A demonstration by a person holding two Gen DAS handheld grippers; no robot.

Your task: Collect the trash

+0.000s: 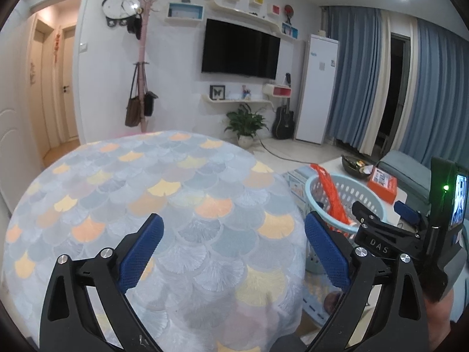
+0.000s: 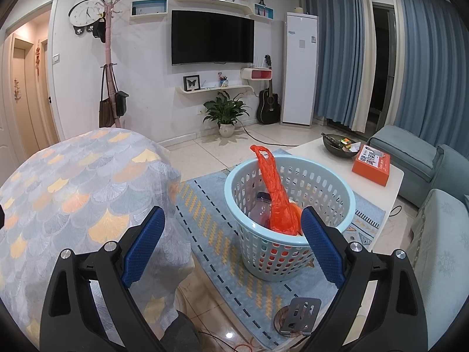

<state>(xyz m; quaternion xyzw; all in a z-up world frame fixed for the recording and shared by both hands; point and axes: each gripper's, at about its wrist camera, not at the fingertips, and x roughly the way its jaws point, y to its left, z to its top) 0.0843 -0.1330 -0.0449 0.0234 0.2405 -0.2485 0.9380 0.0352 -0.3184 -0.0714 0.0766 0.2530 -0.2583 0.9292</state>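
A pale blue perforated basket (image 2: 230, 189) stands on the rug. In it, an orange plastic bag (image 2: 278, 196) sticks up above the rim beside a clear plastic bottle (image 2: 259, 208). My right gripper (image 2: 233, 246) is open and empty, held just short of the basket's near side. My left gripper (image 1: 233, 252) is open and empty too, over a round table with a fan-patterned cloth (image 1: 176, 190). In the left wrist view the basket (image 1: 311, 186) and the orange bag (image 1: 331, 196) sit to the right, with the right gripper (image 1: 384, 214) in front of them.
The white coffee table (image 2: 378, 182) behind the basket carries an orange box (image 2: 370, 161) and a dark bowl (image 2: 337, 142). Blue-grey sofas (image 2: 425, 164) line the right side. A metal stand (image 2: 302, 315) and cables lie on the floor near me. The clothed table (image 2: 73, 193) fills the left.
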